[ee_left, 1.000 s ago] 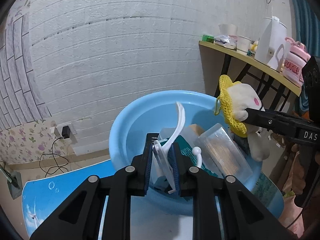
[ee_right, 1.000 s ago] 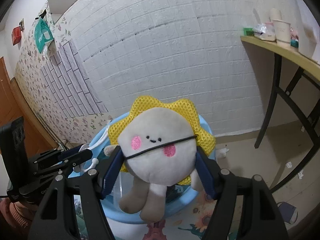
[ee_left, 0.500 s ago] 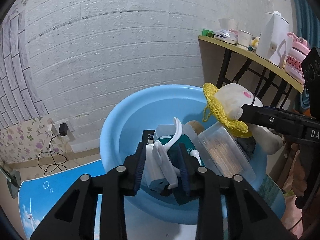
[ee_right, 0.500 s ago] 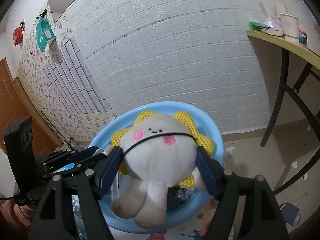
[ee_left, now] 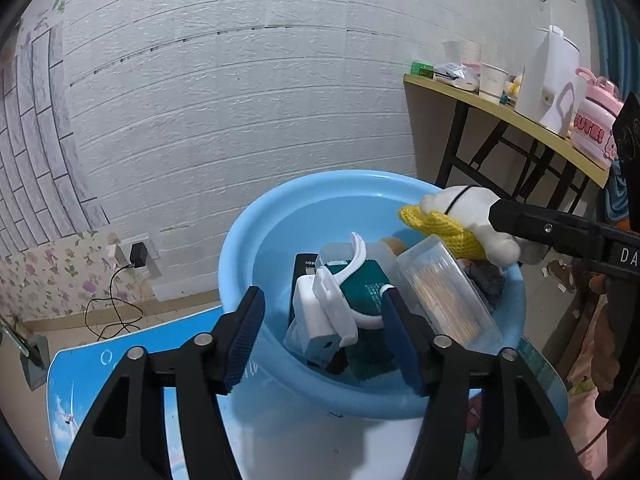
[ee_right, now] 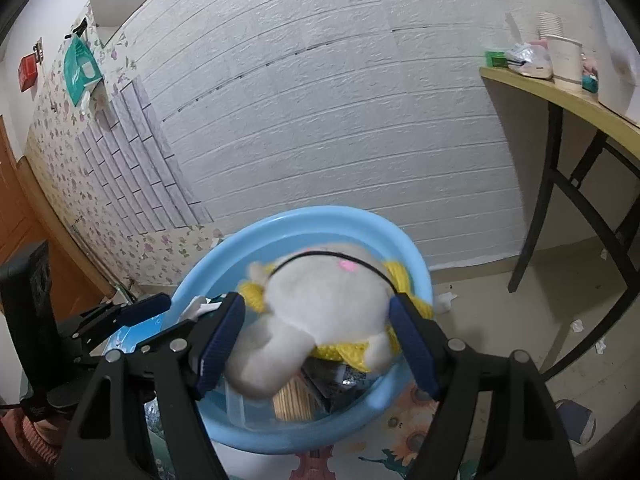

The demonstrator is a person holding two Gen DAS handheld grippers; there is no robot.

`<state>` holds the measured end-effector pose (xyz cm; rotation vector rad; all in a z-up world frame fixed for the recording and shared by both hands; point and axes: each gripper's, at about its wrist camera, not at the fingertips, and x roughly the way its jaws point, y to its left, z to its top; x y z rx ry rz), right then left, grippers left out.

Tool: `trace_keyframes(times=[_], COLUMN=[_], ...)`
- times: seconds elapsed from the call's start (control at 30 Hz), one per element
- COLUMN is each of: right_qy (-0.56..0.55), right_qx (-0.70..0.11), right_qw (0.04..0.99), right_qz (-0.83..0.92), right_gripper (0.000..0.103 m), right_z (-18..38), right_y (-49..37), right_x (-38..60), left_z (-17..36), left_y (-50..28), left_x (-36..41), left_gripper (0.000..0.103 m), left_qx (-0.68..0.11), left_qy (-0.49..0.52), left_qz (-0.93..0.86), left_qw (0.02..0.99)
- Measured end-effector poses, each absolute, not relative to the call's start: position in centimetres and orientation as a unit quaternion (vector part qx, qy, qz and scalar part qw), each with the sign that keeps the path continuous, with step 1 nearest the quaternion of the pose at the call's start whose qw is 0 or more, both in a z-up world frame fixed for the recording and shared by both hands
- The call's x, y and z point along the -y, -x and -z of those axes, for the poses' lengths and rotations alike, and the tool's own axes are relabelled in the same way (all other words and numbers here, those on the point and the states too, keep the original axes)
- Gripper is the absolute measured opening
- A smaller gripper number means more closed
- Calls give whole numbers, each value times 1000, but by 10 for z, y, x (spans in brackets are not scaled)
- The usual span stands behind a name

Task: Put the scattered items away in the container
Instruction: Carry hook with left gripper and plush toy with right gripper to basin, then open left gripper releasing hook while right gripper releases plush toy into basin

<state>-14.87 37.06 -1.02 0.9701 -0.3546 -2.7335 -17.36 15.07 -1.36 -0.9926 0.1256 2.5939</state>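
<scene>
A light blue basin (ee_left: 240, 240) holds a teal box (ee_left: 368, 288), a clear lidded box of sticks (ee_left: 444, 292) and a white plastic hook (ee_left: 340, 292) lying on top. My left gripper (ee_left: 322, 340) hangs over the near rim. Its jaws are opening, and the pads stand clear on either side of the hook. My right gripper (ee_right: 316, 336) is shut on a cream plush toy (ee_right: 332, 296) with a yellow mesh fringe. The toy is tipped forward over the basin (ee_right: 224, 256) and blurred. In the left wrist view the plush toy (ee_left: 452, 220) sits over the right rim.
The basin rests on a blue patterned mat (ee_left: 80, 380) close to a white brick wall. At the right stands a yellow-topped table (ee_left: 500, 108) with cups, a white kettle (ee_left: 552, 72) and a pink case. A charger (ee_left: 138, 254) with its cable is plugged in at the left.
My left gripper opened and let go of the white hook, which now lies in the basin. The plush toy came down over the basin and tipped forward between the right gripper's fingers.
</scene>
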Motion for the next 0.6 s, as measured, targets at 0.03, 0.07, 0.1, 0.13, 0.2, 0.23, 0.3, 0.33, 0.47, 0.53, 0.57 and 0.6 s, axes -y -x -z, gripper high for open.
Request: trace_keyframes(times=[0.03,0.07,0.1,0.13,0.2,0.23,0.3,0.33,0.47,0.53,0.57,0.6], right_qy=[-329,-329,-329,-330,-331,-330,-330,-330,-330,-330,-330,-330], right_qx=[121,120,119,118,116,116,116,116,108,108,108,108], right_qw=[109,109,108,107,103,101,97,95,87,83,82,80], right_qz=[930,930,930,931,931,931,932,932,934,934,934,934], right_gripper=[75,75,75,75,75,75,75,75,75,75,75,75], right_z=[9,8,8,7,6,5,4,3,2,1,1,1], right_y=[147,146,144,143,141,140,137,135,129,126,124,123], right_x=[-370,-370,-370,-369,-369,-368,-368,-367,-363,-362,-362,-361], left_z=[13,12,12,11,10,9,8,7,4,2,2,1], left_y=[172,170,168,166,162,160,157,154,146,141,139,136], left_x=[-150,-149,-149,-148,-148,-147,-146,-144,-137,-133,-130,-128], left_gripper=[67,70,71,73,75,77,77,77,80,80,80,80], left_qx=[-43,-41,-41,-42,-46,-47,-44,-41,-36,-34,-33,-31], left_qy=[351,352,352,352,353,354,356,357,358,358,358,359], left_qz=[-918,-918,-917,-917,-917,-917,-917,-916,-917,-918,-918,-918], left_qw=[179,180,181,182,180,179,177,177,172,169,167,166])
